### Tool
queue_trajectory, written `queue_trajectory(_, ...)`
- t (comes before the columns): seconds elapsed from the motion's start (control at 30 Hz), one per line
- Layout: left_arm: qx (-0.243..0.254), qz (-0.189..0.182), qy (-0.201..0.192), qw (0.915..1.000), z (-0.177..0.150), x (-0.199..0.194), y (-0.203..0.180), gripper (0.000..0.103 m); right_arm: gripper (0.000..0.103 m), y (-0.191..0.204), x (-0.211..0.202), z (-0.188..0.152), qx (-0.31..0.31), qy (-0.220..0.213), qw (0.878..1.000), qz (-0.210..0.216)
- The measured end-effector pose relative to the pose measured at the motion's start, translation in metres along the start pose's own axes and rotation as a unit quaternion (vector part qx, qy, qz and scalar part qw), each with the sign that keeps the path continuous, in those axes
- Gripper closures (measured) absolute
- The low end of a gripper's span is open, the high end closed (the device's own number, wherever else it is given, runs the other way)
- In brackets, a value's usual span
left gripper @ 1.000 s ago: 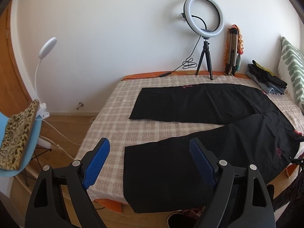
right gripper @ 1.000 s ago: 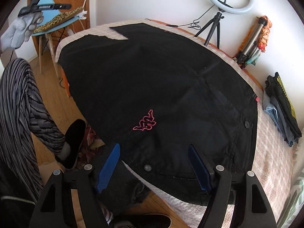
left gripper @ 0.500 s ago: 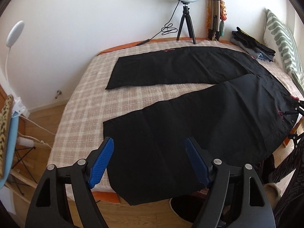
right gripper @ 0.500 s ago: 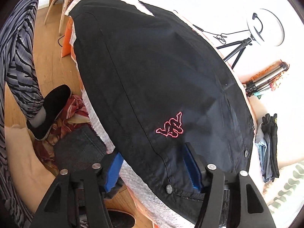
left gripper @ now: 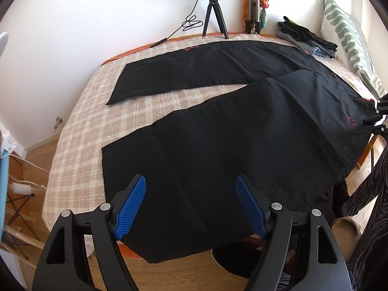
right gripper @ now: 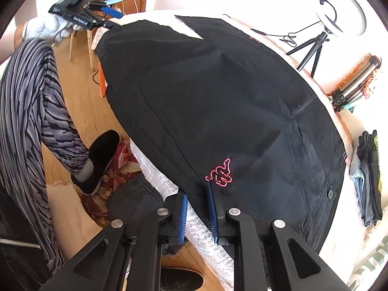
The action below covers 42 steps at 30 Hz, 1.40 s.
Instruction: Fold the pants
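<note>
Black pants with a pink logo lie spread on the checked bed, legs apart, the near leg's hem hanging over the front edge. My left gripper is open, its blue pads just above the near leg's hem end. My right gripper has closed on the pants' side edge at the hip, just below the logo. The left gripper also shows in the right wrist view, near the far hem.
A ring light on a tripod and a second tripod stand at the bed's far edge. Folded clothes and a striped pillow lie at the right. The person's leg and shoe stand beside the bed.
My left gripper has moved forward and down over the near leg's hem. My right gripper has moved in and closed on the pants' edge by the logo.
</note>
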<state>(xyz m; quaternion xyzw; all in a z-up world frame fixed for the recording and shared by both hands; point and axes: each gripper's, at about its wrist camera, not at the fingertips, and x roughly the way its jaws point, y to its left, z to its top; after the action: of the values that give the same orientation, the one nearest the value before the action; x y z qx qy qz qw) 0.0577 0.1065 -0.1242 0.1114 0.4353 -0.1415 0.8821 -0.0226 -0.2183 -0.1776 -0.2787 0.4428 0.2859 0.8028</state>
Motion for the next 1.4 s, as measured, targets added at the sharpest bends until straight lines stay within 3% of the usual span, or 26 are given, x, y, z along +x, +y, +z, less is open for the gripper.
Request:
queue_trajectory(0.23,0.000,-0.030,-0.006,0.9995,0.000,-0.008,-0.006,0.026,0.097,-0.036,-0.006,0.037,0.036,-0.022,0.999,-0.024)
queue_trajectory(0.67,0.035,-0.104,-0.027,0.9936,0.002,-0.025,-0.051,0.026,0.099,-0.105,0.023,0.102,0.079,-0.007,0.995,-0.061)
queue_trajectory(0.83,0.074,-0.063,-0.033,0.9947,0.002,-0.014,-0.083,0.026,0.099,-0.116,0.031,0.113,0.082,-0.006,0.994,-0.065)
queue_trajectory(0.97,0.076,-0.039,-0.036,0.9957,0.002,-0.003,-0.097,0.026,0.099,-0.125,0.031,0.114,0.094,-0.011,0.994,-0.058)
queue_trajectory(1.13,0.097,0.040,-0.034,0.9939,0.004,0.015,-0.103,0.026,0.099,-0.136,0.024,0.108,0.115,-0.022,0.992,-0.048)
queue_trajectory(1.2,0.081,0.055,-0.030,0.9947,0.006,0.019,-0.096,0.026,0.099,-0.138,0.020,0.104,0.120,-0.026,0.991,-0.043)
queue_trajectory(1.23,0.071,0.059,-0.029,0.9953,0.008,0.020,-0.091,0.031,0.099,-0.137,0.018,0.101,0.121,-0.028,0.991,-0.042)
queue_trajectory(1.33,0.050,0.042,-0.032,0.9974,0.014,0.016,-0.078,0.058,0.099,-0.135,0.008,0.093,0.125,-0.037,0.991,-0.036)
queue_trajectory(1.4,0.041,0.039,-0.036,0.9978,0.018,0.014,-0.071,0.081,0.099,-0.131,0.000,0.088,0.128,-0.046,0.990,-0.032)
